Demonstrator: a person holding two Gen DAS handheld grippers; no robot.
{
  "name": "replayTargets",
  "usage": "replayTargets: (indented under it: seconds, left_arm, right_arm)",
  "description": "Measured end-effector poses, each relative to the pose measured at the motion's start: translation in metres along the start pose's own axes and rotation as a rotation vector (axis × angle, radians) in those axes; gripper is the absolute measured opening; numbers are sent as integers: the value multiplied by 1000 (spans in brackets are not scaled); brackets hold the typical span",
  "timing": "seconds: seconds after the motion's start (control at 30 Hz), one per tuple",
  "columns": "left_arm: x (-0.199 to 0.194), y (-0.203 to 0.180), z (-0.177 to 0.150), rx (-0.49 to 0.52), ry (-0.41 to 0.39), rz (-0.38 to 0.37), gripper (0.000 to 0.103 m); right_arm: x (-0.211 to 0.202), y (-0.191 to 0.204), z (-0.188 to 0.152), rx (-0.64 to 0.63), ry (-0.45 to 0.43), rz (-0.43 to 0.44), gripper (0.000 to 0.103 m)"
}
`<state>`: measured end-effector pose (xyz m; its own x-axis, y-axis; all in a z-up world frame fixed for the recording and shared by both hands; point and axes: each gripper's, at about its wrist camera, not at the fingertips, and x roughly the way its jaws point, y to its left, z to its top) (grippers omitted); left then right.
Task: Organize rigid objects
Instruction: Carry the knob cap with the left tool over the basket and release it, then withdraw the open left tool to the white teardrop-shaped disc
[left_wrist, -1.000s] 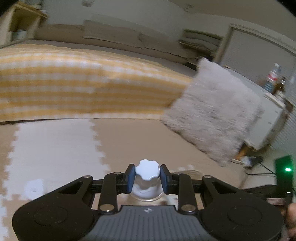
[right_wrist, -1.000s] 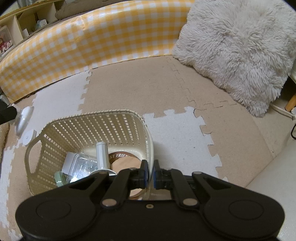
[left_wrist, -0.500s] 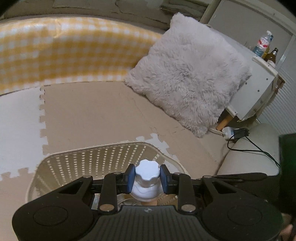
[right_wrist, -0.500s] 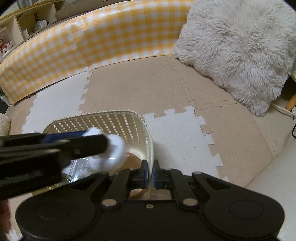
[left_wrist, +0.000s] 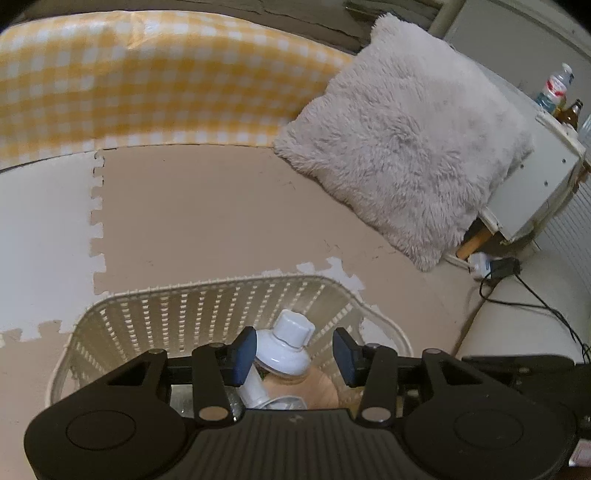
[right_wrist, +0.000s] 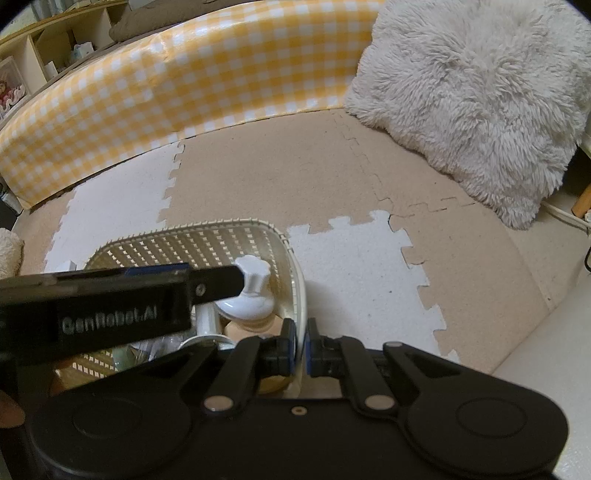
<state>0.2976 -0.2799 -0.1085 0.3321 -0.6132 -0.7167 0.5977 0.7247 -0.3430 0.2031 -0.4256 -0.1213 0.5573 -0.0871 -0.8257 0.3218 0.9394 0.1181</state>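
Beige and white puzzle-edged foam mats (right_wrist: 288, 173) cover the floor, with a yellow gingham-covered bumper (left_wrist: 147, 81) curving along the far side and a shaggy grey cushion (left_wrist: 406, 147) leaning at the far right against a white cabinet (left_wrist: 532, 192). Two bottles (left_wrist: 557, 92) stand on top of that cabinet, and a black cable (left_wrist: 517, 288) trails across the floor below it.

Near the middle sits a cream lattice basket (left_wrist: 207, 299). Over it hangs the left gripper (left_wrist: 293, 354), its blue-padded jaws spread wide apart. Between them, free of the right pad and close against the left one, a white bottle with a scalloped cap (left_wrist: 290, 345) leans tilted inside the basket, resting on a tan, wood-coloured object (left_wrist: 314, 387) and other clutter that I cannot make out.

From the right wrist view the same bottle (right_wrist: 251, 284) shows against the basket's right wall (right_wrist: 299, 280), with the left gripper's black finger (right_wrist: 218, 280) reaching in from the left, its tip at the bottle's neck. The right gripper (right_wrist: 300, 345) sits at the near right edge of the basket, jaws pinched together on the rim.
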Motion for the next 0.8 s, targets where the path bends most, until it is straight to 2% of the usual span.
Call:
replayTargets:
  seconds: [0.23, 0.43, 0.7, 0.8]
  left_arm:
    - [-7, -1, -3, 17, 8, 8, 47]
    - [-17, 1, -3, 10, 2, 17, 55]
    - [-40, -3, 2, 29, -28, 17, 83]
    - [-51, -7, 3, 49, -39, 23, 89]
  right_arm:
    - [0, 1, -1, -7, 0, -5, 6]
    - [1, 2, -2, -12, 9, -7, 6]
    - [1, 3, -1, -10, 12, -15, 6]
    - [1, 3, -2, -8, 12, -19, 6]
